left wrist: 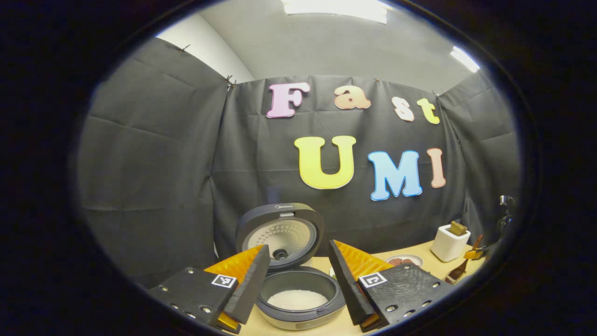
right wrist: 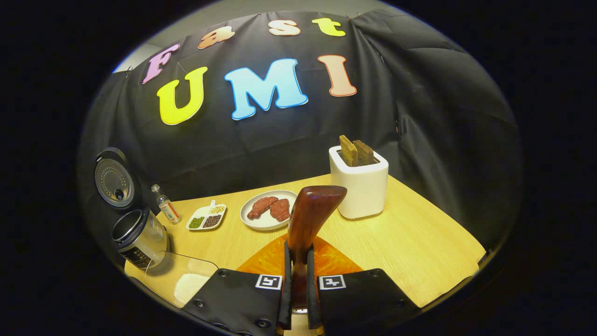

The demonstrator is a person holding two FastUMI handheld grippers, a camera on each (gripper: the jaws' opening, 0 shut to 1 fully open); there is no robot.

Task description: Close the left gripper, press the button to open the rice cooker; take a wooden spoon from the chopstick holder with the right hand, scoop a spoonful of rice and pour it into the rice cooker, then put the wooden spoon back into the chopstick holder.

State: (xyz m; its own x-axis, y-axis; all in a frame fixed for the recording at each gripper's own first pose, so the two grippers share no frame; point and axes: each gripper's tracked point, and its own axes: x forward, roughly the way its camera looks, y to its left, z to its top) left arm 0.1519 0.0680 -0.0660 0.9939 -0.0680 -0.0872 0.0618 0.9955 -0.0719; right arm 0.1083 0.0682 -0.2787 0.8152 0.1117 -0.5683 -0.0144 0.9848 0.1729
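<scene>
The rice cooker (left wrist: 298, 298) stands open just ahead in the left gripper view, its lid (left wrist: 280, 233) upright and white rice (left wrist: 298, 298) in the pot. My left gripper (left wrist: 298, 247) is open, one finger on each side of the cooker and touching nothing. In the right gripper view the right gripper (right wrist: 298, 247) is shut on a dark wooden spoon (right wrist: 310, 214), which sticks up between the fingers above the table. The white holder (right wrist: 361, 184) with brown wooden pieces in it stands just behind the spoon. The cooker (right wrist: 135, 235) is far left there.
A clear tub of rice (right wrist: 186, 280) lies by the cooker near the front edge of the wooden table (right wrist: 419, 242). Farther back are a plate of meat (right wrist: 268, 210), a small divided dish (right wrist: 207, 218) and a little bottle (right wrist: 167, 209). Black cloth walls close off the back.
</scene>
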